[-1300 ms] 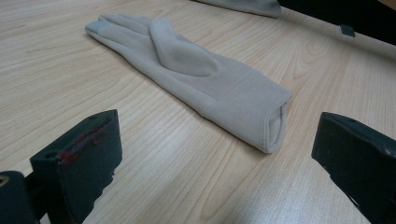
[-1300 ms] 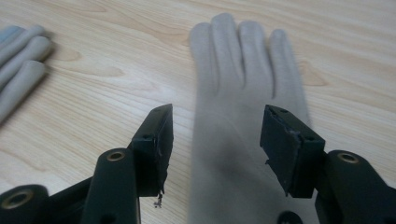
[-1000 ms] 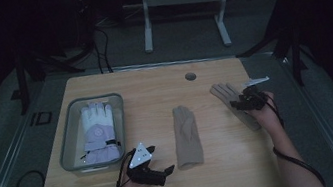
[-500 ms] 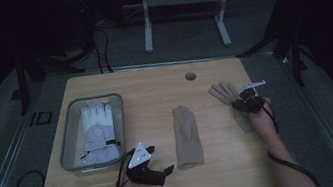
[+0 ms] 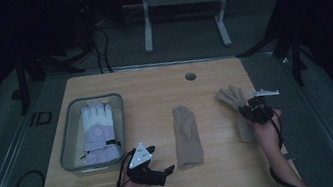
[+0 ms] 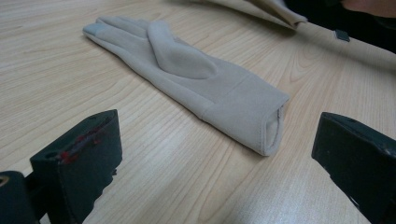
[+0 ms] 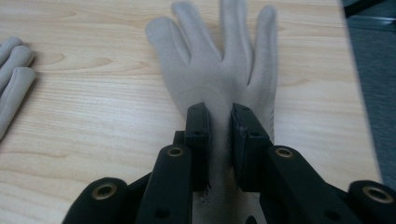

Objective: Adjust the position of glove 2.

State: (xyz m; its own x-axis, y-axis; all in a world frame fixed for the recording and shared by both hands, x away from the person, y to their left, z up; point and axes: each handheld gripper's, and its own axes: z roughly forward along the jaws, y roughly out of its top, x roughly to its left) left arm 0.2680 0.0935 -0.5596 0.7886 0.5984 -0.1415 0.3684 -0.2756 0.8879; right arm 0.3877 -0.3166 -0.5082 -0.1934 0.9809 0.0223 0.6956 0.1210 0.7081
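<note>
My right tool (image 7: 219, 140) has just closed, pinching the spread beige glove (image 7: 219, 70). My left tool (image 6: 219, 158) gapes wide, empty. I should lift gently, keeping the fabric pinched

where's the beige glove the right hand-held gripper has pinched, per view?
High view: beige glove at right of the table, under the right hand-held gripper.
Left gripper view: its edge at the top, right of centre.
Right gripper view: centre, pinched between the jaws.
Shared landmark: the second beige glove.
</note>
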